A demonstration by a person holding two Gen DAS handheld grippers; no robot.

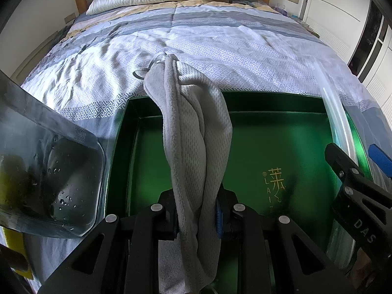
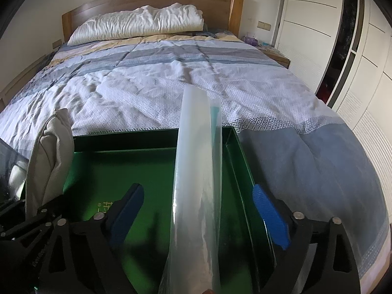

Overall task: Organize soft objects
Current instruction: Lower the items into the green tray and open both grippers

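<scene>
A grey textured cloth (image 1: pixel 196 134) hangs bunched over the open green box (image 1: pixel 269 147), and my left gripper (image 1: pixel 196 220) is shut on its lower part. The same cloth (image 2: pixel 49 152) shows at the left edge of the right wrist view. My right gripper (image 2: pixel 197 188) stands open above the box's (image 2: pixel 122 171) right side. A translucent plastic sheet (image 2: pixel 198 159) stands up between its blue pads (image 2: pixel 269 218) without touching either. In the left wrist view that sheet (image 1: pixel 335 115) and the right gripper (image 1: pixel 360 156) are at the box's right wall.
The box lies on a bed with a blue, white and grey quilt (image 2: pixel 171 85). A white pillow (image 2: pixel 137 24) lies against the wooden headboard. A clear plastic container (image 1: pixel 49 171) with water drops is close on the left. White wardrobe doors (image 2: pixel 318 24) line the right.
</scene>
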